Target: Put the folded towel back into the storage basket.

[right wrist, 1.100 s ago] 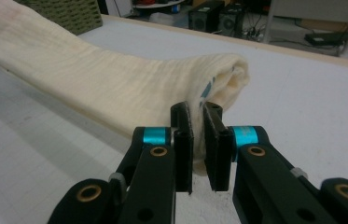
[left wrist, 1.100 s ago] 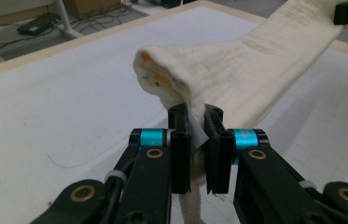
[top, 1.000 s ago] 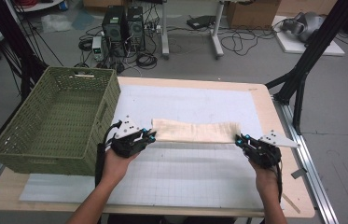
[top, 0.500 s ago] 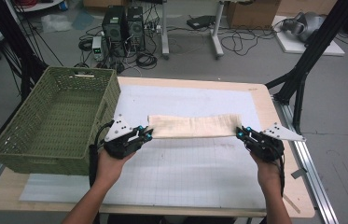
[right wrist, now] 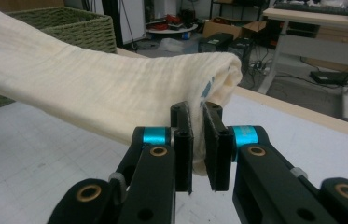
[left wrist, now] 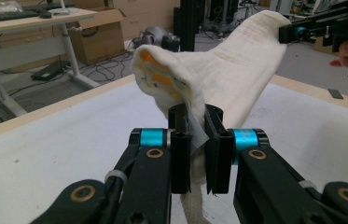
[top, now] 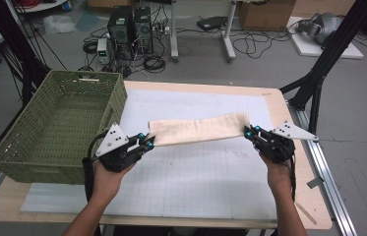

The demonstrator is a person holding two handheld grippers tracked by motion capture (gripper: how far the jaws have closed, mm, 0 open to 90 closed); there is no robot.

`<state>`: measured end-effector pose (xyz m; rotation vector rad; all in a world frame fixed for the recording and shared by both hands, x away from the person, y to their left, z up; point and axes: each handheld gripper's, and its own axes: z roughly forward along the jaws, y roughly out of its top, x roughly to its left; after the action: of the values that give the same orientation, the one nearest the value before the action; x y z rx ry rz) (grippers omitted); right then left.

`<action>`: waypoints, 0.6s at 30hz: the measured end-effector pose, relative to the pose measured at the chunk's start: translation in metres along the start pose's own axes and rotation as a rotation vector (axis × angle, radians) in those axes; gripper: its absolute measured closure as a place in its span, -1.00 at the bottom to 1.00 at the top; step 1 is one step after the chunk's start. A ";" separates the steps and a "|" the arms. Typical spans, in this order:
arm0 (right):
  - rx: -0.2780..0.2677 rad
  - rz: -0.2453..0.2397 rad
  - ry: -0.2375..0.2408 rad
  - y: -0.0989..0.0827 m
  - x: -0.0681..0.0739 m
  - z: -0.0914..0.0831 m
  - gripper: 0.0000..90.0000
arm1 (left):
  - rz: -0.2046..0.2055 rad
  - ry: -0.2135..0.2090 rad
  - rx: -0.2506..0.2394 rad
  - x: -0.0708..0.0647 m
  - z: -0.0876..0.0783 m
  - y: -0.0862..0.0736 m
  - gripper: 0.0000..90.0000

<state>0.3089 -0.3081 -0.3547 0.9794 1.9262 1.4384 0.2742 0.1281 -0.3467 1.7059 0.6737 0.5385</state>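
Folded cream cloth (top: 198,131) hangs mid-table, stretched between left gripper (top: 147,141) and right gripper (top: 248,132), both clamped on its ends. Basket (top: 33,147) at 9 o'clock. Keep tension even and hands level so the fold holds.

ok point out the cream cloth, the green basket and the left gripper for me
cream cloth (top: 196,130), high view, middle of its folded length stretched between the grippers
green basket (top: 4,152), high view, its left woven rim
left gripper (top: 149,141), high view, at its fingertips, clamped on the cloth's left end
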 end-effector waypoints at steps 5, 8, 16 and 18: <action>0.000 -0.018 0.011 0.005 0.003 0.007 0.85 | 0.003 0.014 -0.008 0.003 -0.008 0.001 0.82; 0.003 -0.030 0.020 0.010 0.006 0.012 0.85 | 0.006 0.019 -0.014 0.003 -0.015 0.001 0.82; -0.026 -0.045 0.075 0.022 0.010 0.025 0.85 | 0.011 0.049 -0.044 0.006 -0.034 0.002 0.82; -0.034 -0.053 0.094 0.024 0.011 0.030 0.85 | 0.015 0.052 -0.048 0.006 -0.039 0.002 0.82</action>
<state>0.3312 -0.2788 -0.3402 0.8526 1.9725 1.5054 0.2531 0.1593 -0.3359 1.6583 0.6804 0.6063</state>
